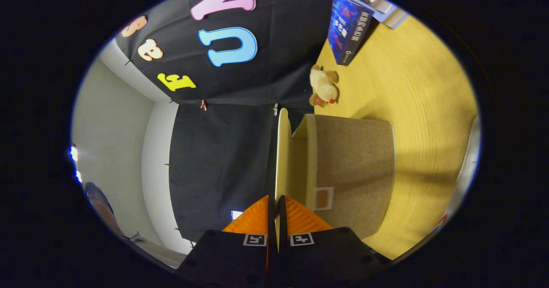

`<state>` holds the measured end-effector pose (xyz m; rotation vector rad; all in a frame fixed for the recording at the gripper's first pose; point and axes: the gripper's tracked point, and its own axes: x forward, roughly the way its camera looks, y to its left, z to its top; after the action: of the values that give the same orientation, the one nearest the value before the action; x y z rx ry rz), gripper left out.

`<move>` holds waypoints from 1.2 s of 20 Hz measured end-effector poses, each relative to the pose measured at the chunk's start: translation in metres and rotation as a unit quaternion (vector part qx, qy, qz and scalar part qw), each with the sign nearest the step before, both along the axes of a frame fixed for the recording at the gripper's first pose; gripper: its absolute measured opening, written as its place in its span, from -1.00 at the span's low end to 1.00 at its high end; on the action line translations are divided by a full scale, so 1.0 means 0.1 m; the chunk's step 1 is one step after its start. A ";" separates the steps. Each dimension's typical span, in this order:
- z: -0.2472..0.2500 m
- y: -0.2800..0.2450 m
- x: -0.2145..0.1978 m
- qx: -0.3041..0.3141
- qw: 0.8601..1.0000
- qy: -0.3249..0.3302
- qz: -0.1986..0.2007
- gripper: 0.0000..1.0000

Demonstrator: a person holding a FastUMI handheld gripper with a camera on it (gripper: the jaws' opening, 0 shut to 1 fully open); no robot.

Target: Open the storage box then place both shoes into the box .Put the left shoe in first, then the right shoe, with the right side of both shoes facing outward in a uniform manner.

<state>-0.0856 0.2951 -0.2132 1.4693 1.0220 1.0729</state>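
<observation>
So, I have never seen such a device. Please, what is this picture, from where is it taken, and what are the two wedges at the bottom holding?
A person carries a hand-held gripper with two fingers; a camera rides on it and looks forward along them. The view is turned sideways. The fingers are closed on the thin pale lid of a grey fabric storage box, swung partly open. The box stands on a yellow wooden table. Beyond it lie a small plush toy and a dark blue book.
</observation>
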 end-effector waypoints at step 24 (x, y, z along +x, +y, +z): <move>1.65 2.24 0.21 -0.076 0.989 -0.126 0.029 -0.90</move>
<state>-0.0644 0.5193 -0.0483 1.1544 0.9472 1.1622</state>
